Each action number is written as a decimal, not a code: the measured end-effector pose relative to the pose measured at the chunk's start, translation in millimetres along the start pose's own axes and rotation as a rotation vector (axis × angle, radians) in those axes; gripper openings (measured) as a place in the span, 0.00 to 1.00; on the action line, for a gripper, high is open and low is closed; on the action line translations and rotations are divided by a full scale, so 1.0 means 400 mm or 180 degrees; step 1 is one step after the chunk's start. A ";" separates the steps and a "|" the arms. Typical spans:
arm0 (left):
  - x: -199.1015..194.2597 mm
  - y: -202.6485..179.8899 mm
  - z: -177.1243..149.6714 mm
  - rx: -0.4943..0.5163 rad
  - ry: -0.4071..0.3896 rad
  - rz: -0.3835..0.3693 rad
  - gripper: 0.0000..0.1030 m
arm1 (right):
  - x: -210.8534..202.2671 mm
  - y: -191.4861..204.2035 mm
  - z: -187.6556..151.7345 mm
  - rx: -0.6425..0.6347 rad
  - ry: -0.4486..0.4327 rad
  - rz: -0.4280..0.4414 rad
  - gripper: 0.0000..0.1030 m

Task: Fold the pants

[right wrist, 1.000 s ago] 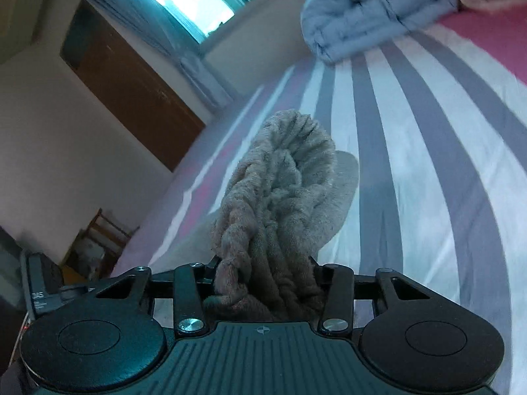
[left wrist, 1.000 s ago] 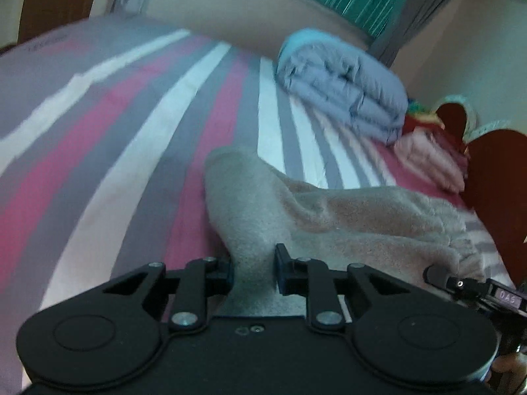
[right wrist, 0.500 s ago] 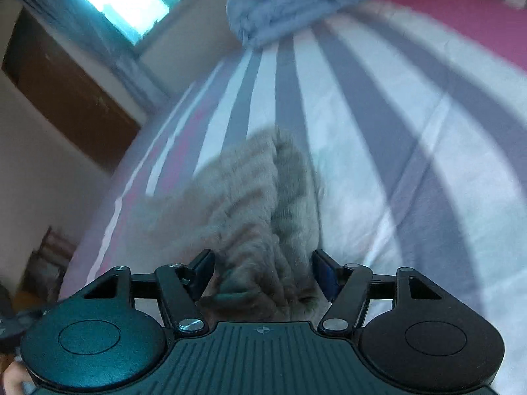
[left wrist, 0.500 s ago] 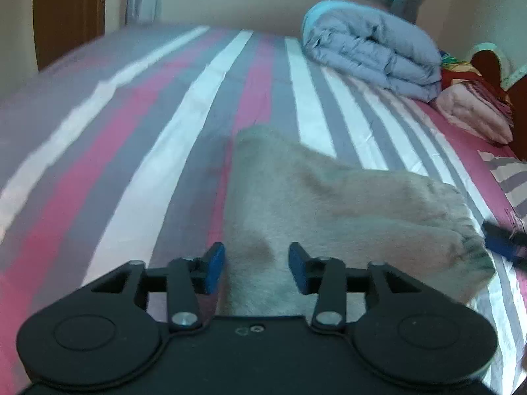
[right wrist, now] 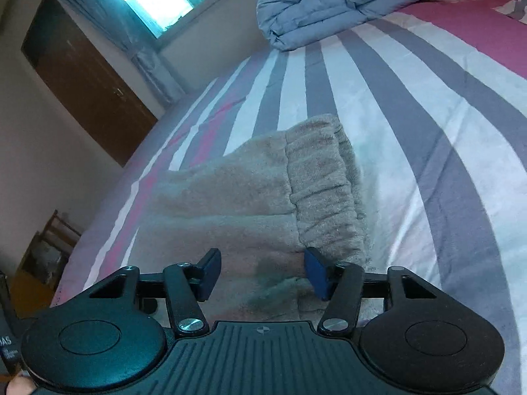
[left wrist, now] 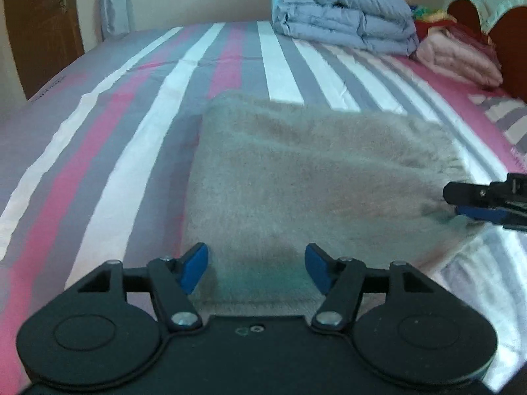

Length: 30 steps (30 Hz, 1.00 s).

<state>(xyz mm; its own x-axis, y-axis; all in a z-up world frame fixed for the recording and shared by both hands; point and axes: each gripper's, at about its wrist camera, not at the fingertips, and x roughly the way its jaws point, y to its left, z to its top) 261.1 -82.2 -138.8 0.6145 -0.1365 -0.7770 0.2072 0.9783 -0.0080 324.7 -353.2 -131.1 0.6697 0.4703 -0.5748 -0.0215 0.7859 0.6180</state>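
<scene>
The grey-beige fleece pants (left wrist: 313, 177) lie folded flat on the striped bed (left wrist: 131, 105). In the right wrist view the pants (right wrist: 250, 197) show their gathered waistband (right wrist: 326, 191) on the right. My left gripper (left wrist: 256, 268) is open over the near edge of the pants, holding nothing. My right gripper (right wrist: 262, 275) is open over the near edge by the waistband, holding nothing. The right gripper's fingers (left wrist: 477, 194) show at the right edge of the left wrist view, beside the pants.
A folded blue-grey quilt (left wrist: 342, 23) lies at the far end of the bed, with a pink folded blanket (left wrist: 457, 59) and a dark red headboard (left wrist: 513, 39) to its right. A brown door (right wrist: 82, 75) and a wooden chair (right wrist: 49, 247) stand left of the bed.
Both grippers were shut on the pants and held them up. They lowered the pants onto the bed, opened and let go. The pants now lie flat.
</scene>
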 end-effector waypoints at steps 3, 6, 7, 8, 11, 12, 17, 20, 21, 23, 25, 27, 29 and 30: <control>-0.077 -0.004 -0.005 -0.0031 -0.0111 0.0047 0.62 | -0.057 0.018 0.004 0.0025 -0.0121 -0.0024 0.55; -0.138 -0.016 -0.008 -0.0045 -0.0181 0.0067 0.71 | -0.148 0.070 -0.015 -0.0013 -0.0288 0.0002 0.76; -0.156 -0.022 -0.011 -0.0049 -0.0200 0.0089 0.71 | -0.170 0.081 -0.022 -0.0035 -0.0346 0.0008 0.83; -0.175 -0.028 -0.014 -0.0048 -0.0222 0.0099 0.73 | -0.183 0.092 -0.025 -0.0054 -0.0371 0.0029 0.83; -0.222 -0.049 -0.026 -0.0039 -0.0266 0.0084 0.78 | -0.239 0.117 -0.053 -0.0060 -0.0399 -0.0030 0.84; -0.237 -0.054 -0.031 -0.0038 -0.0275 0.0078 0.82 | -0.255 0.121 -0.065 -0.0029 -0.0403 -0.0040 0.85; -0.315 -0.077 -0.059 -0.0044 -0.0303 0.0137 0.88 | -0.322 0.146 -0.118 0.0076 -0.0379 -0.0013 0.95; -0.374 -0.089 -0.082 -0.0032 -0.0341 0.0159 0.93 | -0.364 0.168 -0.149 0.0122 -0.0377 0.0016 1.00; -0.396 -0.093 -0.090 -0.0031 -0.0377 0.0164 0.94 | -0.382 0.178 -0.159 0.0131 -0.0396 0.0051 1.00; -0.447 -0.103 -0.111 -0.0040 -0.0461 0.0209 0.94 | -0.418 0.201 -0.178 0.0103 -0.0450 0.0090 1.00; -0.488 -0.110 -0.128 -0.0047 -0.0491 0.0240 0.94 | -0.460 0.226 -0.201 0.0047 -0.0517 0.0139 1.00; -0.534 -0.123 -0.154 -0.0023 -0.0532 0.0309 0.94 | -0.498 0.248 -0.223 0.0006 -0.0589 0.0183 1.00; -0.584 -0.142 -0.184 0.0036 -0.0671 0.0434 0.94 | -0.540 0.271 -0.248 -0.0053 -0.0681 0.0174 1.00; -0.607 -0.150 -0.199 0.0073 -0.0746 0.0476 0.94 | -0.564 0.285 -0.264 -0.0089 -0.0742 0.0157 1.00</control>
<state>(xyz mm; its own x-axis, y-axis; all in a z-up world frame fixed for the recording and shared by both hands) 38.8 -95.1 0.2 0.7984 -0.0258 -0.6016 0.1164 0.9868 0.1122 92.8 -327.4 12.5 0.8206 0.4055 -0.4028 -0.0768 0.7766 0.6253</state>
